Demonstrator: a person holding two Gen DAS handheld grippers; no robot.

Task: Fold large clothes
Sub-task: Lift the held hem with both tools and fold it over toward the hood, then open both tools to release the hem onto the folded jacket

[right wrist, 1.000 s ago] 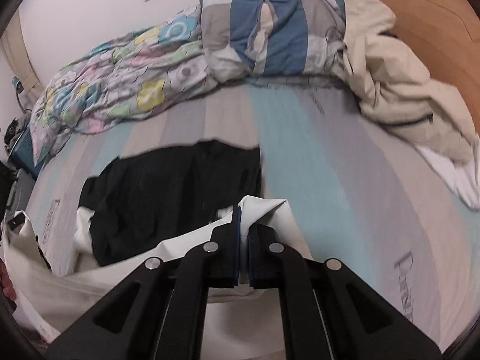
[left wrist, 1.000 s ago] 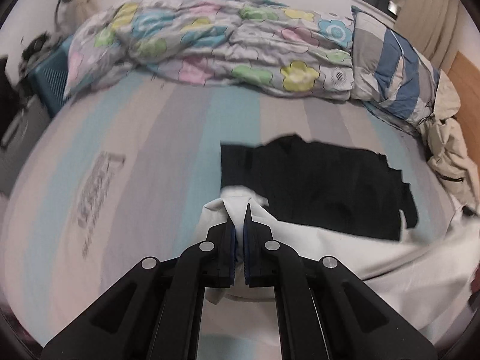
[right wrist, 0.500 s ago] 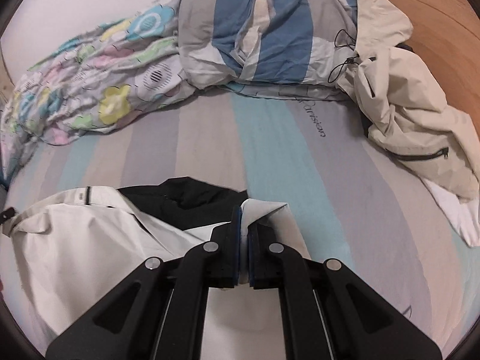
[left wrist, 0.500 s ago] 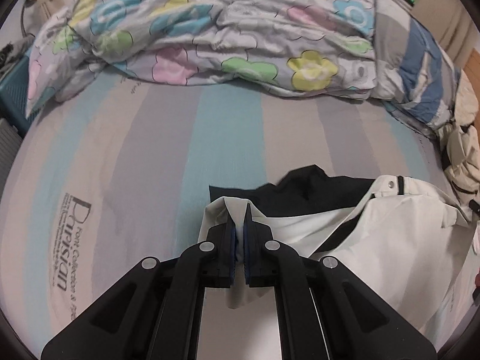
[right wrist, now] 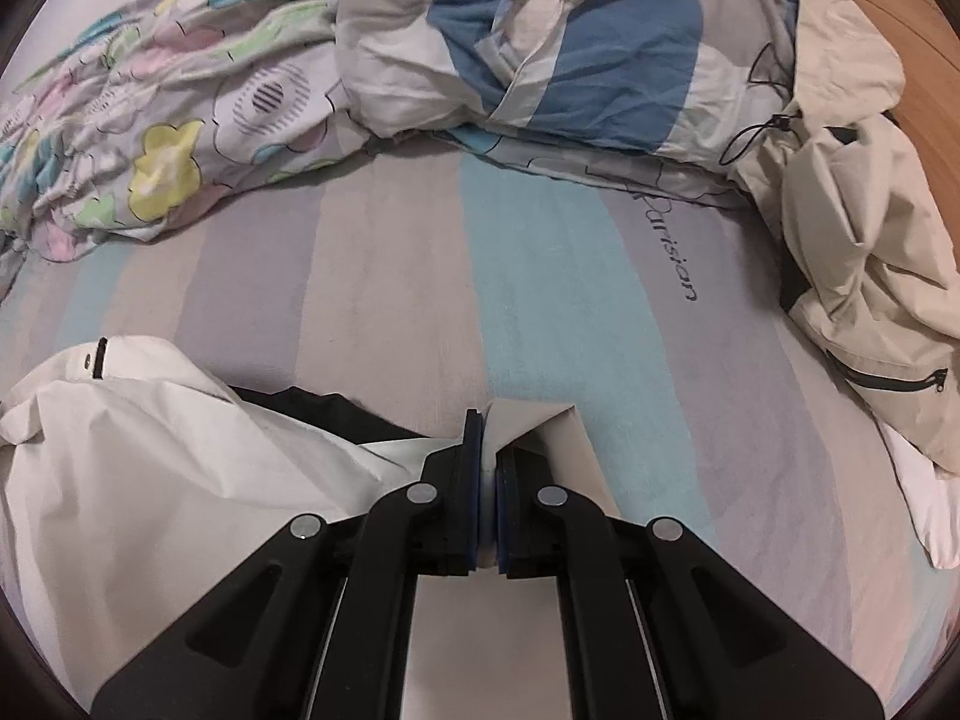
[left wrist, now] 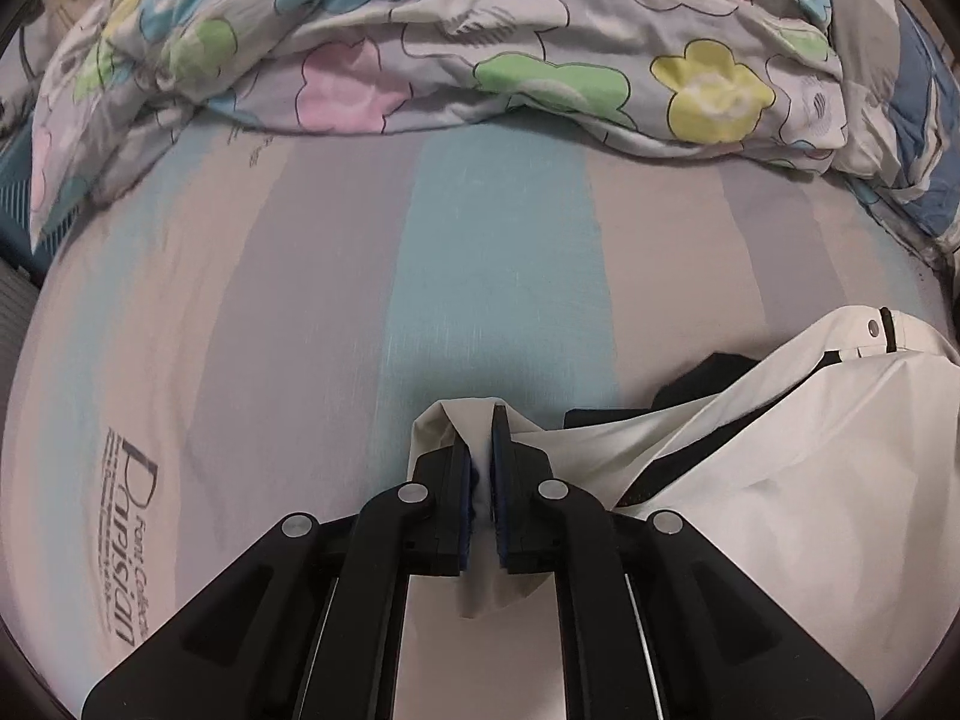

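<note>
A large white garment (left wrist: 780, 480) lies on the striped bed sheet (left wrist: 498, 276). Its near edge is pulled forward over a black cloth (left wrist: 708, 372), of which only a strip shows. In the left wrist view my left gripper (left wrist: 480, 420) points down at the bed, a white corner pinched between its pads, and its jaws are opening slightly. In the right wrist view my right gripper (right wrist: 487, 420) is shut on the other white corner. The garment (right wrist: 150, 480) spreads to its left, with the black cloth (right wrist: 312, 414) peeking out beneath.
A crumpled floral duvet (left wrist: 480, 30) lies across the far side of the bed. A blue-and-grey striped pillow (right wrist: 570, 42) and a beige jacket (right wrist: 864, 276) sit by the wooden headboard (right wrist: 918, 48). Bare sheet lies ahead of both grippers.
Both grippers have travelled forward and down over the bed, drawing the white garment's edge across the black cloth, which now shows only as a strip. The left jaws' gap has widened a little.
</note>
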